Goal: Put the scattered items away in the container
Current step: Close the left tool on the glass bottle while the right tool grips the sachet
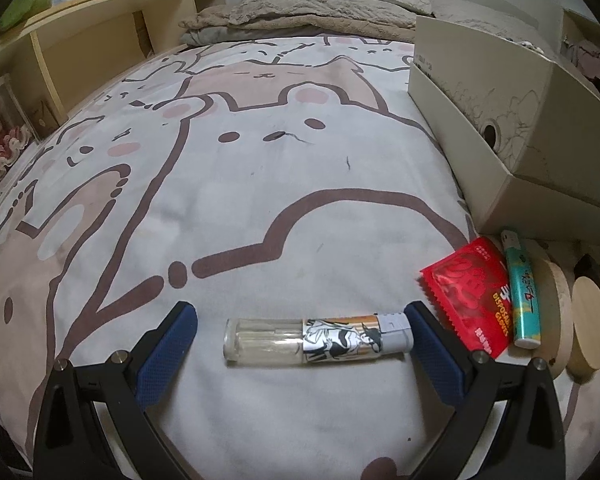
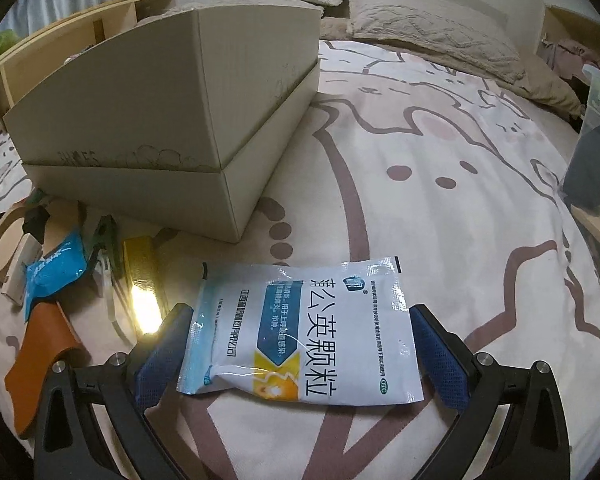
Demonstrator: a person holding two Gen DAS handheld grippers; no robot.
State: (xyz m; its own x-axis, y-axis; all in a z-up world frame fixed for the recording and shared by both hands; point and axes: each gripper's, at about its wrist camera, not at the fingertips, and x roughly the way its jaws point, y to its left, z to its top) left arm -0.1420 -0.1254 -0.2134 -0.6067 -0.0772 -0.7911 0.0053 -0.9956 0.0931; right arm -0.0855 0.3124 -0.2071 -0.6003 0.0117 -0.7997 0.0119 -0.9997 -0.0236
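A clear lighter (image 1: 318, 338) with a cartoon-printed sleeve is seen lying crosswise on the bed sheet (image 1: 260, 184), between the spread fingers of the left gripper (image 1: 300, 334). Its capped end is touching or nearly touching the right blue pad (image 1: 436, 352), while a gap is left at the other pad; nothing is clamped. Just beside it, a red packet (image 1: 468, 296) and a teal lighter (image 1: 522, 292) are laid against wooden discs (image 1: 580, 324), below the near corner of the cardboard box (image 1: 500, 120).

In the right wrist view, a white medicine sachet (image 2: 304, 332) is found flat on the sheet between the parted fingers of the right gripper (image 2: 300, 340), its edges close to both pads, ungripped. The box (image 2: 160, 120) is placed beyond it to the left, with a blue packet (image 2: 56, 268), a gold bar (image 2: 144, 280) and an orange piece (image 2: 40, 360) scattered before it.
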